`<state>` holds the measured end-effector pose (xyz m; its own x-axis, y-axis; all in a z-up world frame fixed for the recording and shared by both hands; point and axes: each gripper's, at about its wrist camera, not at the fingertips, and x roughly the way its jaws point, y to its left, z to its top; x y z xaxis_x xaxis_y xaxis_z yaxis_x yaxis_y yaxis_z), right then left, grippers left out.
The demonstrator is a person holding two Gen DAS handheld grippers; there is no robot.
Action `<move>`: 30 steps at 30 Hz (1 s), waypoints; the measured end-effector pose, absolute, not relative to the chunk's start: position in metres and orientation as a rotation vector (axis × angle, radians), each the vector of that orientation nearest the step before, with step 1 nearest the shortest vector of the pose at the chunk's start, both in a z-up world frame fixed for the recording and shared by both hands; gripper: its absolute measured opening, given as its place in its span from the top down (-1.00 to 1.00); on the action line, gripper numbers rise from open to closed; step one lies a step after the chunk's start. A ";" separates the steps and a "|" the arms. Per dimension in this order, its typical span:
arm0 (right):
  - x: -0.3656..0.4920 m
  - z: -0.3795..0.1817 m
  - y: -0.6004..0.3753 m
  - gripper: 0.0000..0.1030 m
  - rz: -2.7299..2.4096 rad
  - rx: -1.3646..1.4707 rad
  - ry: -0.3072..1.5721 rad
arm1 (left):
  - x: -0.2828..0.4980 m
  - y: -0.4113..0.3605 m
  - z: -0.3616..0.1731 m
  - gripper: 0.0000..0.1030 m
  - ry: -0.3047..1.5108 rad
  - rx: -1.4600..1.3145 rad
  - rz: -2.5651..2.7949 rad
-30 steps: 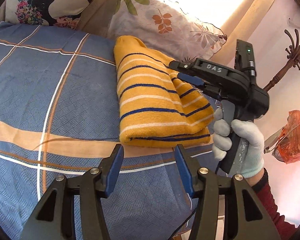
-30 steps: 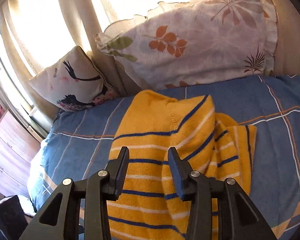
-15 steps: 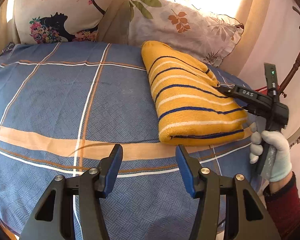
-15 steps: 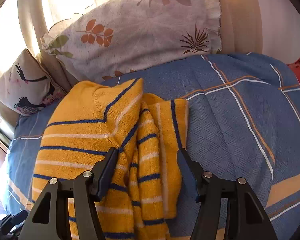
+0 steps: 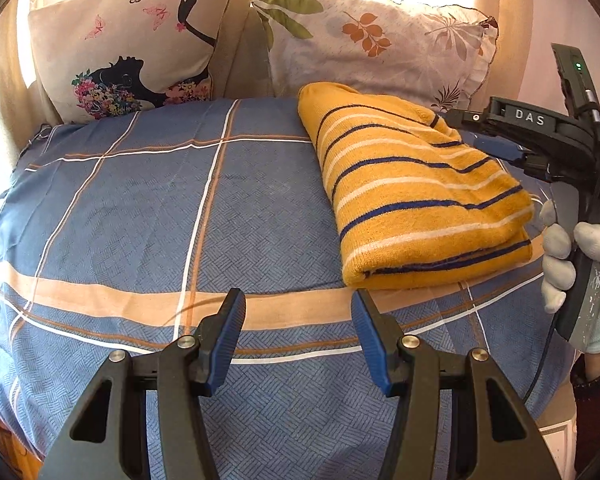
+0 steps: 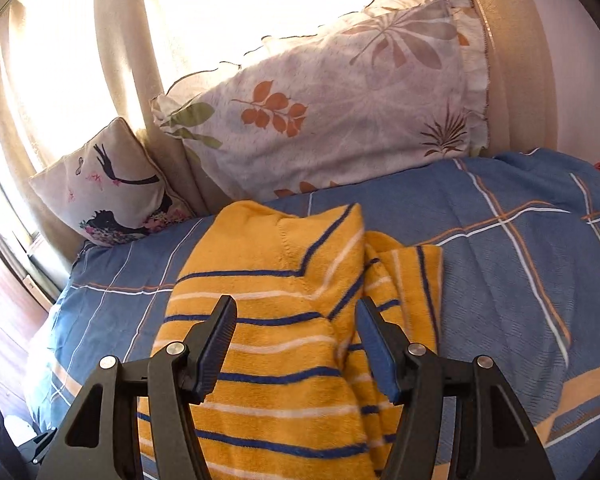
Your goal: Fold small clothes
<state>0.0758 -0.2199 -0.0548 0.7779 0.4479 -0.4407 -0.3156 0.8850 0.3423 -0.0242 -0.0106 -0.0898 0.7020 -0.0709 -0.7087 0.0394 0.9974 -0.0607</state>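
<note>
You are in a home bedroom. A bed [image 5: 140,216] lies before you under a blue checked cover with orange and white stripes. Two cushions lean at its head: a leaf-print pillow [image 6: 340,120] and a cushion printed with a silhouette and flowers [image 5: 132,52]. Beige curtains [image 6: 120,60] hang behind, with daylight coming through.
</note>
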 end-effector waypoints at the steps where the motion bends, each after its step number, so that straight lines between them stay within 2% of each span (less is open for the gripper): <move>1: 0.082 -0.059 -0.219 -0.27 0.424 0.268 0.561 | -0.024 -0.011 -0.090 -0.05 0.789 -0.033 -0.055; 6: 0.096 -0.083 -0.235 -0.27 0.363 0.324 0.645 | -0.023 -0.012 -0.091 -0.09 0.791 -0.017 -0.047; 13: 0.084 -0.089 -0.256 -0.28 0.384 0.303 0.648 | -0.018 -0.013 -0.095 -0.09 0.813 -0.020 -0.065; 14: 0.082 -0.090 -0.257 -0.31 0.379 0.295 0.652 | -0.018 -0.013 -0.096 -0.09 0.815 -0.019 -0.068; 15: 0.081 -0.091 -0.258 -0.48 0.361 0.283 0.660 | -0.017 -0.013 -0.096 -0.10 0.817 -0.019 -0.071; 18: 0.081 -0.095 -0.265 -0.51 0.383 0.311 0.688 | -0.015 -0.011 -0.096 -0.10 0.826 -0.033 -0.092; 23: 0.080 -0.077 -0.276 -0.52 0.402 0.325 0.658 | 0.000 0.005 -0.080 -0.11 0.833 -0.195 -0.216; 26: 0.095 -0.068 -0.282 -0.52 0.399 0.350 0.666 | 0.029 0.011 -0.072 -0.28 0.848 -0.315 -0.331; 30: 0.132 -0.073 -0.286 -0.52 0.422 0.414 0.727 | 0.083 0.014 -0.075 -0.32 0.875 -0.423 -0.451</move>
<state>0.1319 -0.2862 -0.0730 0.6721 0.5027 -0.5436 -0.2231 0.8376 0.4987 0.0833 0.0139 -0.0755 0.5601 -0.5379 -0.6301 0.2019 0.8262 -0.5259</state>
